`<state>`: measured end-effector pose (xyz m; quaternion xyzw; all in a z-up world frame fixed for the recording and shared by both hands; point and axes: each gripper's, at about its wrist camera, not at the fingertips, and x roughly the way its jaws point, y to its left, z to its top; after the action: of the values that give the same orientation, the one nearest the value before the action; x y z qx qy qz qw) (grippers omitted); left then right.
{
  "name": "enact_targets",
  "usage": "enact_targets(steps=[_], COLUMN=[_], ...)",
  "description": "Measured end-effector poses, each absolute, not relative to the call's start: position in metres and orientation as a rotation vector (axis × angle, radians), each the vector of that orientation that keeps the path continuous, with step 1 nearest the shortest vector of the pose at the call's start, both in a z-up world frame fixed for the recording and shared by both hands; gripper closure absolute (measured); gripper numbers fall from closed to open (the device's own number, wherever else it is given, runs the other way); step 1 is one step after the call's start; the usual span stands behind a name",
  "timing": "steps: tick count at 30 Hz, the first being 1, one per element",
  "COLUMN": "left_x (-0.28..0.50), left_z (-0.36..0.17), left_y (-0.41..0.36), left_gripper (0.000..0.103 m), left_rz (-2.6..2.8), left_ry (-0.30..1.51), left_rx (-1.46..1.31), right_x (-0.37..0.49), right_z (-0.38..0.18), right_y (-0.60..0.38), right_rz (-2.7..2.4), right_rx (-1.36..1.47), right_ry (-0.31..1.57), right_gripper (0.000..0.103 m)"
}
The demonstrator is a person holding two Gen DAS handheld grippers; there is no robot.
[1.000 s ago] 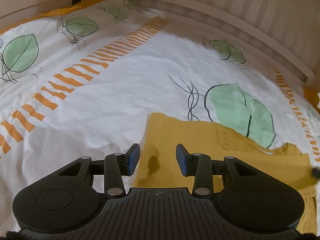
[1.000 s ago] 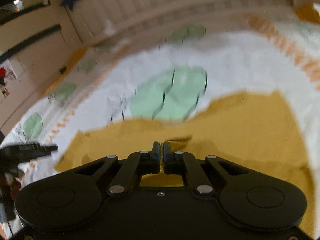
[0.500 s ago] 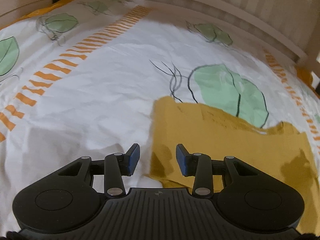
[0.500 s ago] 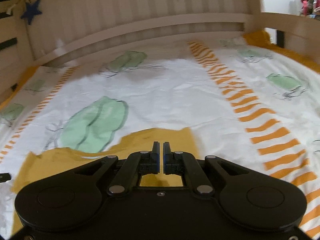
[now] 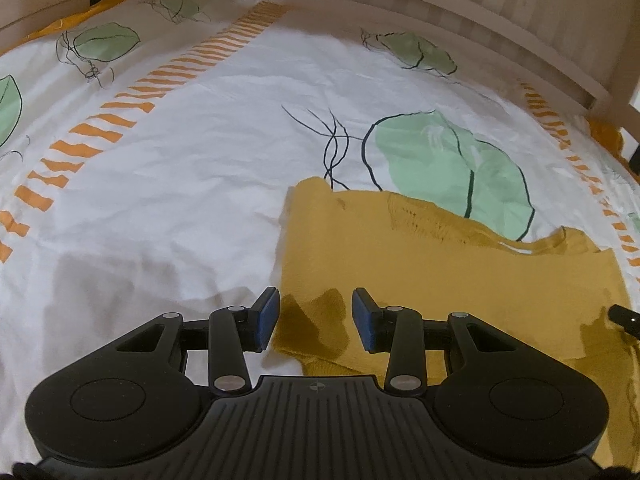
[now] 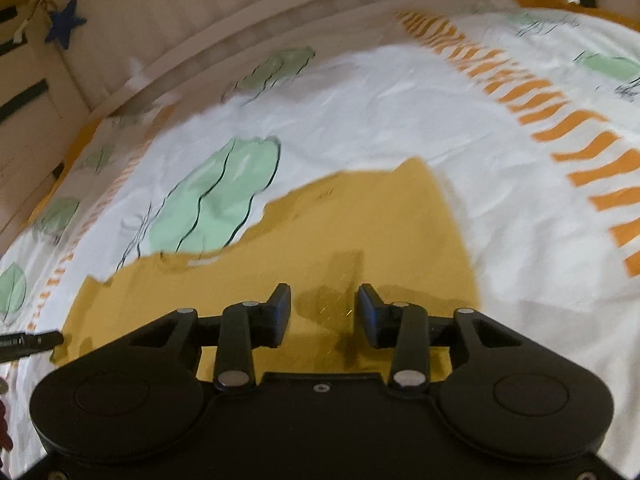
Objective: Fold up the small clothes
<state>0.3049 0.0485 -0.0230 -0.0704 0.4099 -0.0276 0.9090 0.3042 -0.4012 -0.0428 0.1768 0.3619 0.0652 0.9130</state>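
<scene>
A small mustard-yellow knitted garment (image 5: 420,264) lies flat on the bed; it also shows in the right wrist view (image 6: 360,232). My left gripper (image 5: 314,320) is open and hovers over the garment's near left corner, nothing between its blue pads. My right gripper (image 6: 323,312) is open and empty above the garment's near right part. The tip of the right gripper (image 5: 624,316) shows at the right edge of the left wrist view. The tip of the left gripper (image 6: 28,342) shows at the left edge of the right wrist view.
The white bedsheet (image 5: 180,184) has green leaf prints and orange striped bands. A pale wooden slatted bed rail (image 5: 460,12) curves round the far side. A dark blue star (image 6: 64,20) hangs on the rail at the far left.
My right gripper has opened; it was shut half a second ago. It has swung back left over the garment. My left gripper stays open and has drifted slightly over the corner.
</scene>
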Motion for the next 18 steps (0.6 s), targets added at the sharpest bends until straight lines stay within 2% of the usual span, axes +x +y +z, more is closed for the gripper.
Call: enact_targets(steps=[4,5,6,14,18], left_x=[0.307,0.307,0.307,0.31,0.313], left_z=[-0.025,-0.025,-0.025,-0.029,-0.034], left_y=[0.05,0.05,0.05,0.055,0.051], left_gripper=[0.064,0.064,0.064,0.064,0.064], left_rz=[-0.052,-0.051,-0.05,-0.038,-0.044], left_ry=[0.85,0.849,0.848,0.852,0.866], left_rx=[-0.147,-0.145,-0.144,-0.138,-0.119], right_x=[0.305,0.304,0.304,0.296,0.3], right_z=[-0.048,-0.048,-0.047,-0.001,-0.013], right_y=[-0.395,-0.395,-0.395,-0.398,-0.413], right_rz=[0.144,0.143,0.143,0.032,-0.045], right_rx=[0.352,0.347,0.341,0.205,0.212], right_ry=[0.763,0.764,0.763,0.627,0.676], right_gripper=[0.05,0.058,0.09,0.09,0.09])
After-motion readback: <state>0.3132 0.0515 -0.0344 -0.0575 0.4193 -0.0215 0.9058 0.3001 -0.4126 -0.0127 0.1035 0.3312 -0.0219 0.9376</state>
